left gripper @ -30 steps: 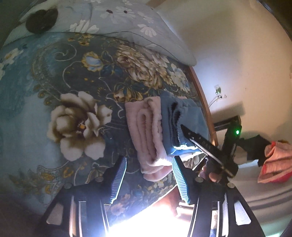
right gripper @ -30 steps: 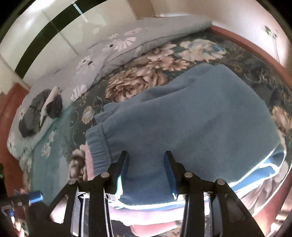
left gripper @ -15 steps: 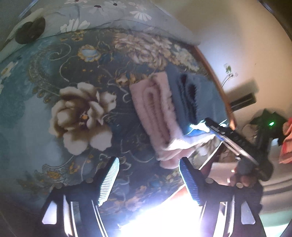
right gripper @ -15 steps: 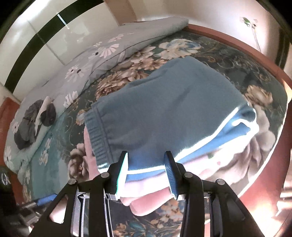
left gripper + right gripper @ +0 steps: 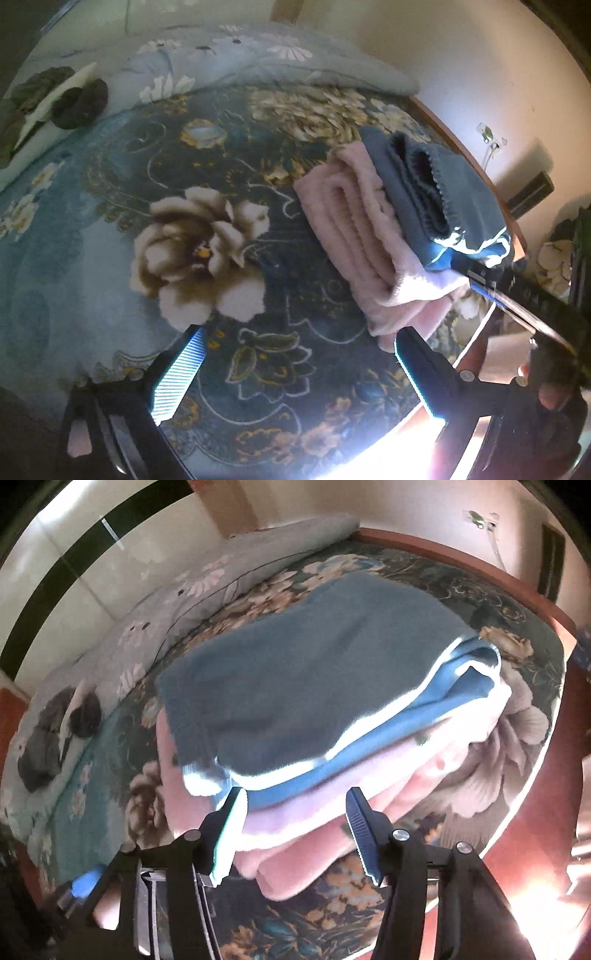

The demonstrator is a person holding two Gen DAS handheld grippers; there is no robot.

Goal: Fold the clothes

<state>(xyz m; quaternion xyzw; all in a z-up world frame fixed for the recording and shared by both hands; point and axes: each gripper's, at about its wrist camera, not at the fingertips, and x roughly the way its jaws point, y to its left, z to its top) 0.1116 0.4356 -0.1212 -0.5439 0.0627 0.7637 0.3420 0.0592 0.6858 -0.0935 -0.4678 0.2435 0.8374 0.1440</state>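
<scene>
The floral blanket [image 5: 110, 236] on the bed lies bare across its whole left and middle, so a claw has open room there from the near edge up to the grey daisy-print quilt [image 5: 258, 59] bunched along the far side. A dark bundle of clothes [image 5: 79, 99] blocks the far left corner. On the right, the folded stack, blue garment [image 5: 314, 664] atop pink garment [image 5: 325, 834], rises from the blanket near the wooden bed frame [image 5: 554, 746], leaving only a thin strip of blanket beside it. The left claw [image 5: 295, 365] hangs wide apart over clear blanket; the right claw [image 5: 295, 823], also apart, sits just before the stack's near edge
</scene>
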